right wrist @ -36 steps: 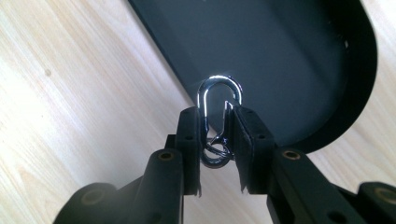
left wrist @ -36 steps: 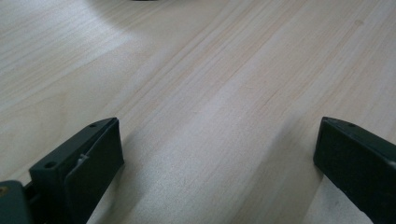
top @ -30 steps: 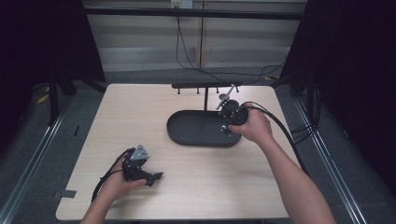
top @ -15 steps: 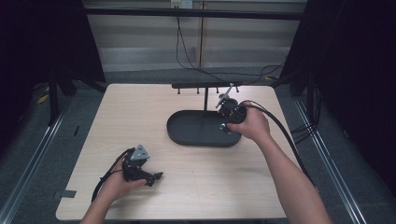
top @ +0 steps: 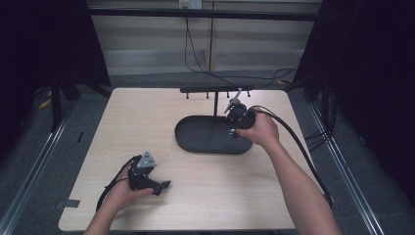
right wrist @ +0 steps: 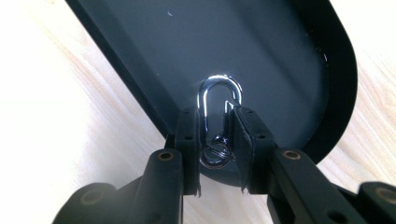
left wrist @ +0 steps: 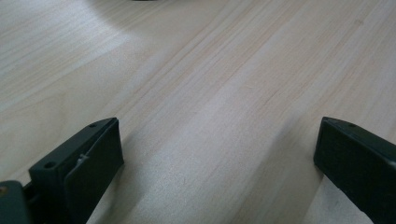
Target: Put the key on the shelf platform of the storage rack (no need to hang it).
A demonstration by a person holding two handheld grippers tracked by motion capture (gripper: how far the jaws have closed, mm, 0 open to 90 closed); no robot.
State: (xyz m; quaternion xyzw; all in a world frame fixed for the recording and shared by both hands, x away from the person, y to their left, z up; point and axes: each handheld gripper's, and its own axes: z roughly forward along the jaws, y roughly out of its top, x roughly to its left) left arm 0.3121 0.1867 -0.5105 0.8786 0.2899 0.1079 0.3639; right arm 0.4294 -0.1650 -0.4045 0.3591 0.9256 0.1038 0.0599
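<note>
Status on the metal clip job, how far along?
Done: right gripper is shut on the silver clip, held over the black tray. In hand: nothing else; left gripper rests open on the table. Left: probably hanging the clip on the rack behind the tray; nothing hangs there yet.

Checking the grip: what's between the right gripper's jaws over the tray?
In the right gripper view, a silver metal clip with a small ring at its lower end sits between the right gripper jaws, which press its sides, above the black oval tray.
</note>
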